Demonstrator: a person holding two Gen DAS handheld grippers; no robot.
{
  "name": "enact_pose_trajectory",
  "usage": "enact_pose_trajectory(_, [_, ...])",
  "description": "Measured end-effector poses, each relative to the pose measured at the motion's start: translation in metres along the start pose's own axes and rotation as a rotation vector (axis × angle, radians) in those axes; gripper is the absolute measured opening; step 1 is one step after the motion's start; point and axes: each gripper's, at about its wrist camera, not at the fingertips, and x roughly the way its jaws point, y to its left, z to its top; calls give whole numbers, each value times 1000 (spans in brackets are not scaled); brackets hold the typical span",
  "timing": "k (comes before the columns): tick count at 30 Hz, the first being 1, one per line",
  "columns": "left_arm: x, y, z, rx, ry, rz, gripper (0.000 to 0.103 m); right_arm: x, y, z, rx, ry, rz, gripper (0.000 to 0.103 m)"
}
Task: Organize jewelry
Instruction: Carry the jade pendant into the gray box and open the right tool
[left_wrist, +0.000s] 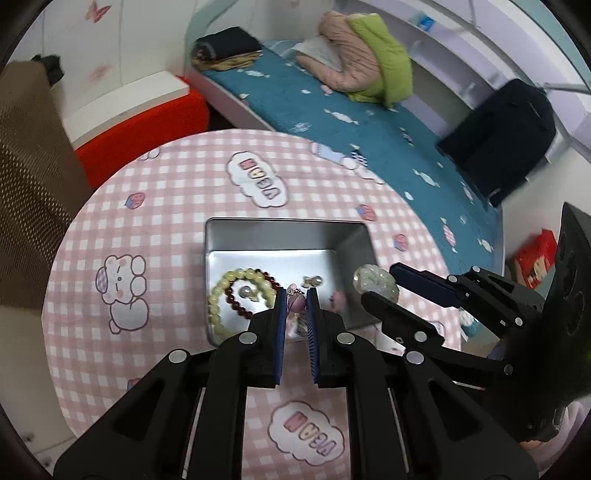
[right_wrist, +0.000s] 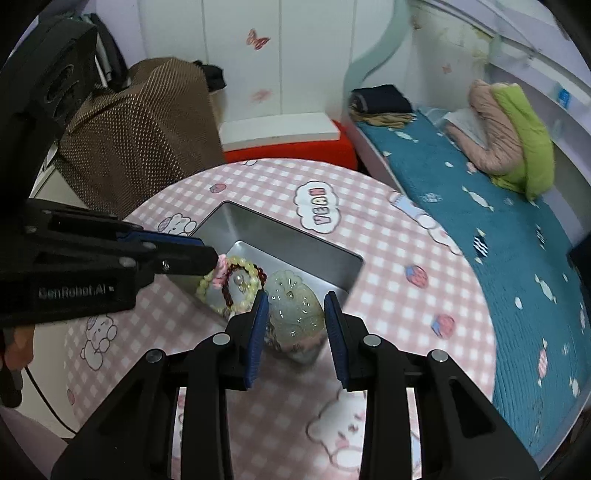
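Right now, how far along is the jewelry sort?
Done: a yellow bead bracelet, a dark red bead bracelet and small earrings lie in the metal tin.
In hand: the left gripper holds a pink pendant over the tin; the right gripper holds a carved jade pendant at the tin's edge.
Left: releasing both. No other loose jewelry is visible on the tablecloth.

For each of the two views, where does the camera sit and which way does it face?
Left wrist: behind the left tool, facing the metal tin and bed; the right tool enters at right.
Right wrist: behind the right tool, facing the jade pendant, the tin and the wall; the left tool enters at left.
Shared: tin, bead bracelets, checked tablecloth.
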Motion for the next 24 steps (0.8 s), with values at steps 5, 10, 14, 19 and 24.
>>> enact_pose_trajectory(5, [22, 11, 5, -37, 44, 25, 10, 28, 0, 9, -35, 60, 27, 29])
enact_pose_trajectory(10, [41, 19, 6, -51, 84, 43, 11, 48, -2, 11, -46, 101, 41, 30])
enact_pose_trajectory(14, [51, 24, 7, -69, 112, 47, 11, 59, 1, 12, -65, 123, 43, 30])
enact_pose_trajectory(19, [56, 24, 10, -50, 120, 47, 11, 70, 9, 14, -88, 142, 47, 30])
enact_pose_trajectory(24, [60, 20, 10, -26, 131, 50, 11, 70, 10, 15, -86, 141, 43, 31])
